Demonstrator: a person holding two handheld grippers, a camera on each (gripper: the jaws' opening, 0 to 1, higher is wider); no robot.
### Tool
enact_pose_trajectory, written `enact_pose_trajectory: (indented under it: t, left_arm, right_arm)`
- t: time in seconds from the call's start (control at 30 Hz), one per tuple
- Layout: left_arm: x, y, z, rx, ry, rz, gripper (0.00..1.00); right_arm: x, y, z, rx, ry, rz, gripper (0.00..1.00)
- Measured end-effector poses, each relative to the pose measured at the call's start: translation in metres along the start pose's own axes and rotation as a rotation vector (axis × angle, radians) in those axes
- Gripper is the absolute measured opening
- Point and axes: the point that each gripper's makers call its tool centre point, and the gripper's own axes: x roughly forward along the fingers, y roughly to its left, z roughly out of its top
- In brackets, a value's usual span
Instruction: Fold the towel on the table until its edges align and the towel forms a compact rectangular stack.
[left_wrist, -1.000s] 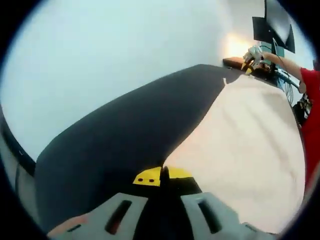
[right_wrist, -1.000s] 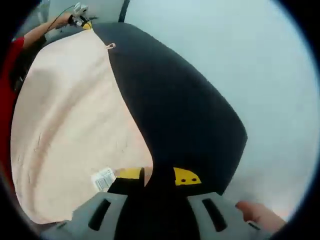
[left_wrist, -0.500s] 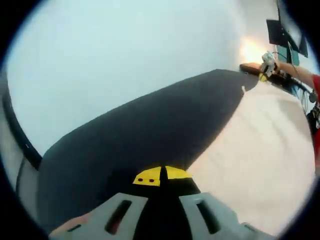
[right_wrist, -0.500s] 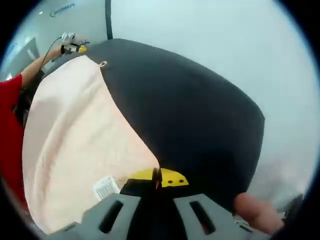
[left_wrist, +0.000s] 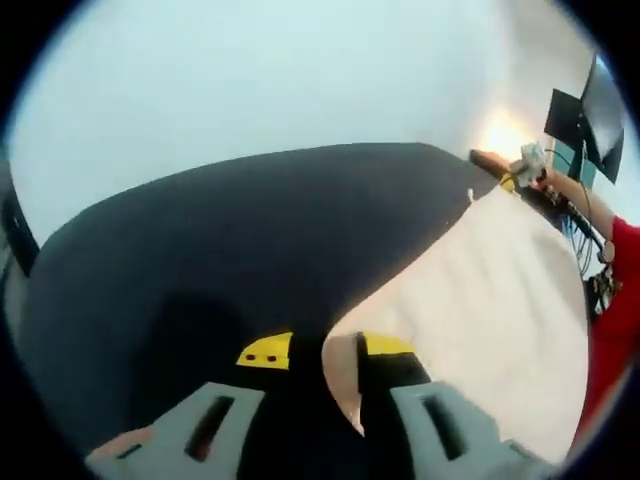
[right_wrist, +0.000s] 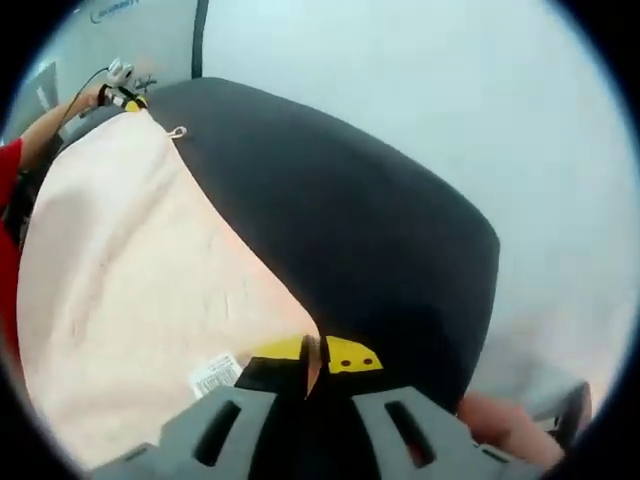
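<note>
Left gripper view: the left gripper (left_wrist: 325, 352) has its fingers clamped on a corner of the cream towel (left_wrist: 500, 300), which spreads toward 2 o'clock over the dark counter (left_wrist: 230, 250); its far edge is cut off. Right gripper view: the right gripper (right_wrist: 312, 354) pinches another corner beside a white label (right_wrist: 215, 373), the towel running toward 11 o'clock.

Pale plain wall (left_wrist: 250, 70), black tabletop (right_wrist: 340, 210), dark monitor (left_wrist: 590, 110), warm light glow (left_wrist: 505, 130)

Towel (left_wrist: 500, 300) corners vanish between each gripper's jaws; the white label (right_wrist: 214, 373) print is too small to read.
</note>
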Motion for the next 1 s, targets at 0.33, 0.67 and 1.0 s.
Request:
enact_pose_trajectory:
  t: [0.33, 0.67, 1.0]
  left_arm:
    - [0.0, -0.019, 0.003, 0.158, 0.018, -0.017, 0.0]
    - [-0.008, -0.004, 0.03, 0.125, -0.096, 0.051, 0.0]
    - [-0.004, 0.014, 0.038, 0.094, -0.156, 0.088, 0.0]
  right_arm:
    - [0.0, 0.004, 0.0, 0.022, -0.007, 0.017, 0.02]
    - [-0.003, -0.003, 0.008, 0.027, -0.03, -0.015, 0.0]
    - [-0.011, -0.01, 0.016, 0.004, -0.078, -0.075, 0.0]
